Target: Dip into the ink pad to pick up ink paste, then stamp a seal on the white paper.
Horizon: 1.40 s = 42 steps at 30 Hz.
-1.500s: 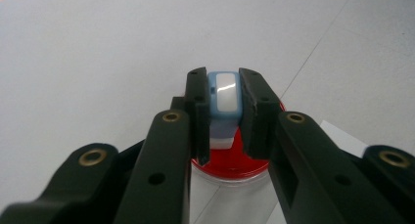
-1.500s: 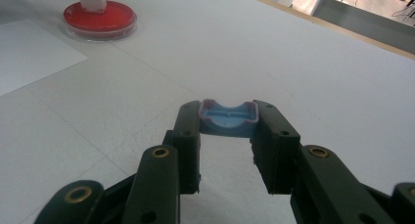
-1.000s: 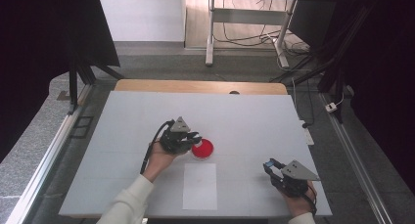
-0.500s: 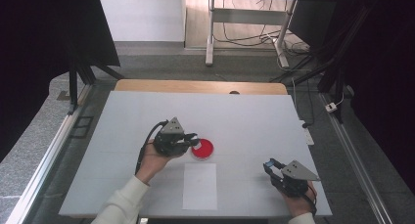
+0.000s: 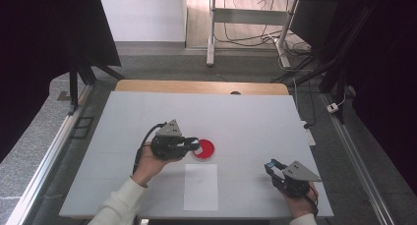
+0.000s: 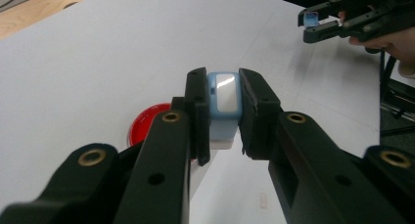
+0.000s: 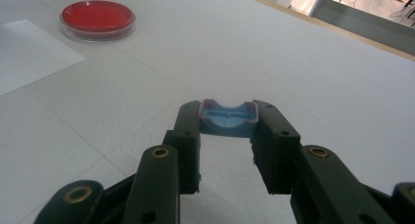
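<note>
My left gripper (image 6: pixel 224 94) is shut on a small light-blue piece (image 6: pixel 224 104) with a shiny face and a white underside. In the high view this gripper (image 5: pixel 194 146) hovers just left of a round red dish (image 5: pixel 204 150) on the white table; the dish (image 6: pixel 147 122) peeks out behind the left jaw. My right gripper (image 7: pixel 229 117) is shut on a shallow blue cap-like piece (image 7: pixel 229 120) with a purplish rim. It sits near the table's front right (image 5: pixel 271 167) and appears far off in the left gripper view (image 6: pixel 313 23).
A white sheet of paper (image 5: pixel 200 186) lies flat near the front edge, between the two hands and just in front of the dish (image 7: pixel 98 16). The white table (image 5: pixel 246 117) has a wooden strip along its far edge. Metal rails run along both sides.
The left hand has drawn its gripper a little to the left and upward, off the red dish, still holding the light-blue piece. The right hand has stayed still.
</note>
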Motion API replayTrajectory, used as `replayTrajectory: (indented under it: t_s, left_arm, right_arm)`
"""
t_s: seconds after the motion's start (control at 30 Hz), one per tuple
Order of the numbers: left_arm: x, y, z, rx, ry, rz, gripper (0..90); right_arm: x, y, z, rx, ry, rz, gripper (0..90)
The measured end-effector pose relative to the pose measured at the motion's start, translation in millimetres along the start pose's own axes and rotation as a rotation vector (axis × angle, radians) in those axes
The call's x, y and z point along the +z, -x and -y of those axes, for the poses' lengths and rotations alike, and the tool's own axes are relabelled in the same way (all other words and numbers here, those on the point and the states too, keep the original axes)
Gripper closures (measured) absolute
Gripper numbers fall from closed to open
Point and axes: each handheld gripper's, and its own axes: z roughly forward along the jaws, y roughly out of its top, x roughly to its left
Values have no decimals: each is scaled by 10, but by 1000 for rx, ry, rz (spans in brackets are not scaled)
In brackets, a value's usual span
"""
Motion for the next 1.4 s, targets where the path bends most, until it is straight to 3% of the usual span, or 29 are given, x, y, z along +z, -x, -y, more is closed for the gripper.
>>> replayTrajectory:
  t_s: [0.27, 0.97, 1.4]
  left_arm:
    - [-4, 51, 22, 16, -30, 27, 752]
    - [-43, 154, 83, 37, -27, 30, 751]
    - [-45, 270, 211, 39, -42, 57, 750]
  right_arm:
    - [-1, -2, -2, -3, -7, 3, 645]
    - [5, 0, 1, -5, -9, 1, 645]
    - [2, -3, 0, -5, -10, 3, 645]
